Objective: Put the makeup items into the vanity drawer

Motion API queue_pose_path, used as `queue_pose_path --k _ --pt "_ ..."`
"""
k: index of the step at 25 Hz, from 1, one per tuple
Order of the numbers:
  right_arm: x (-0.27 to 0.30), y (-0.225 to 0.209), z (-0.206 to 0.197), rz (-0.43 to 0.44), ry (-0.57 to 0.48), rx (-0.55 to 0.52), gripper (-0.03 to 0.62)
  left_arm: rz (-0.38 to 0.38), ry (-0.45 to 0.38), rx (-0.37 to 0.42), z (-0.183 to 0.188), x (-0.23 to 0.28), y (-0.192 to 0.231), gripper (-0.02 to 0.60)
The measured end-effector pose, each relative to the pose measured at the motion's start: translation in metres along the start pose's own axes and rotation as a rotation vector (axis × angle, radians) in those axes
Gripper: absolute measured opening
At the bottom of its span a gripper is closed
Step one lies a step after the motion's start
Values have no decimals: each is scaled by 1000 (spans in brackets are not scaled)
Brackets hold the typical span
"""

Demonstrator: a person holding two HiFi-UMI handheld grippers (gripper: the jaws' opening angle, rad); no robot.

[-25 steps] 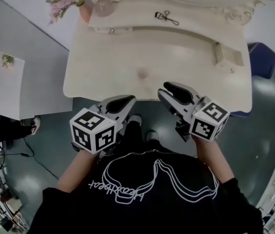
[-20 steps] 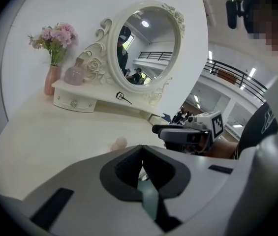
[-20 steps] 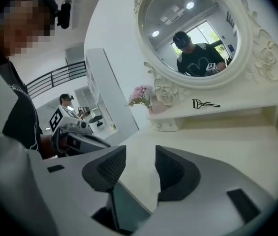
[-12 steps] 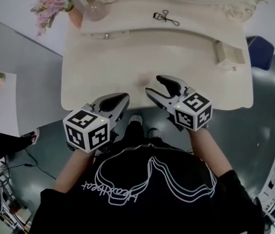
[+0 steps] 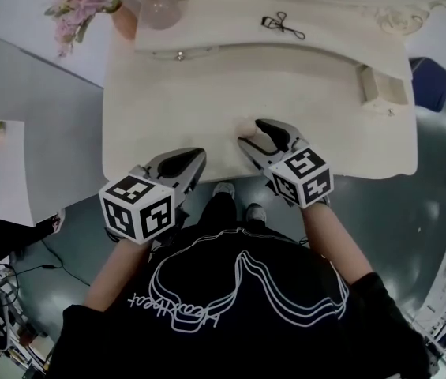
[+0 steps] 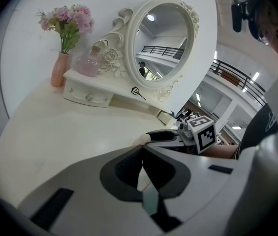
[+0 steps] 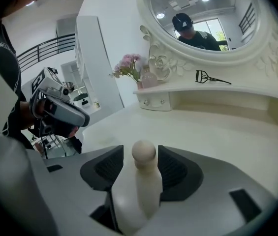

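At the cream worktop's (image 5: 167,93) edge, right gripper (image 5: 252,132), apart yet narrowing, straddles a cream skittle-shaped makeup item (image 7: 142,181): likely light, slick; clamp the neck.

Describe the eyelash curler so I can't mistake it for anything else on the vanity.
Find the big oval mirror; a narrow shelf runs just beneath its carved frame. The eyelash curler lies flat on that shelf. It is the only thin, black, wiry thing there, unlike the rounded pink bottle and pink flowers at its left end.
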State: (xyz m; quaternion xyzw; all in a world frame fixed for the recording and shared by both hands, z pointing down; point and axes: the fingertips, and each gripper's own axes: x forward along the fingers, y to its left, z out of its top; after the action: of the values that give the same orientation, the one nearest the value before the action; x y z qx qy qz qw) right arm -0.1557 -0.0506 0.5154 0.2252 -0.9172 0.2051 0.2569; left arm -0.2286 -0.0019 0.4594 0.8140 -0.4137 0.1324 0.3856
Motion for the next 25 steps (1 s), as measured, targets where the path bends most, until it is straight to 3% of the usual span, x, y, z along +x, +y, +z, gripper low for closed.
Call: queue_pose_path --k 4,7,25 --pt "6 0 1 -21 8 -15 204 -9 7 -17 -1 2 8 6" --pt "8 -2 4 -41 8 -16 152 -16 14 -16 1 3 12 5" --pt "-12 -7 27 -65 -45 68 142 -72 31 -18 22 19 10 5"
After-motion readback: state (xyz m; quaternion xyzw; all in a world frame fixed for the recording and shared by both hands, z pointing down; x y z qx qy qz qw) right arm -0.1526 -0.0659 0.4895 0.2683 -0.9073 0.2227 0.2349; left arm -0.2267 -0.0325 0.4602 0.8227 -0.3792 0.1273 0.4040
